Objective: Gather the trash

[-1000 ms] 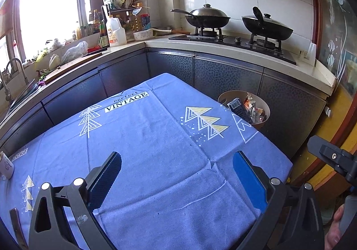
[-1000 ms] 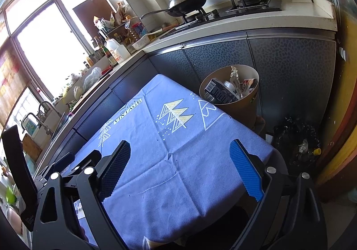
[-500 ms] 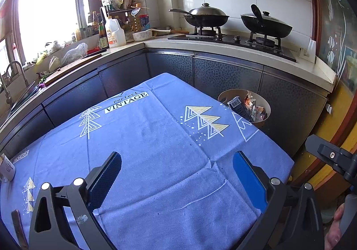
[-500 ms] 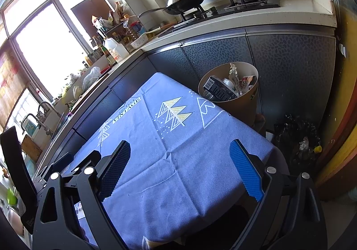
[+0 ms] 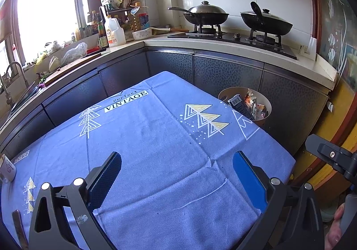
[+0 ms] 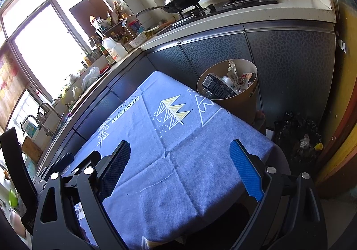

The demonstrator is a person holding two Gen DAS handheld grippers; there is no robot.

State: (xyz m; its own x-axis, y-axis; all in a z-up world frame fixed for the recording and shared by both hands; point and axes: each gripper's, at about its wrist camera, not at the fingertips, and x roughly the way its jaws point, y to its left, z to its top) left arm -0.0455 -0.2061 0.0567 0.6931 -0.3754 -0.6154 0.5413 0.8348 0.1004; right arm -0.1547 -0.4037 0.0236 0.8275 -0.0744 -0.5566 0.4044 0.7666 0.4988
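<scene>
A tan round trash bin (image 5: 265,102) stands on the floor off the table's far right corner; it also shows in the right wrist view (image 6: 236,102). It holds a dark box (image 6: 217,87) and several wrappers. My left gripper (image 5: 177,174) is open and empty, held above the blue tablecloth (image 5: 145,138). My right gripper (image 6: 180,160) is open and empty above the table's right part (image 6: 169,138). No loose trash shows on the cloth between the fingers.
A white mug (image 5: 6,168) sits at the table's left edge. Dark cabinets (image 5: 223,71) and a counter with two pans (image 5: 205,13) lie beyond. A black bag of rubbish (image 6: 299,138) sits on the floor right of the bin. A sink (image 5: 13,87) is at far left.
Both grippers stay open and empty. The views have shifted only slightly; the right wrist view has drifted a little nearer the bin.
</scene>
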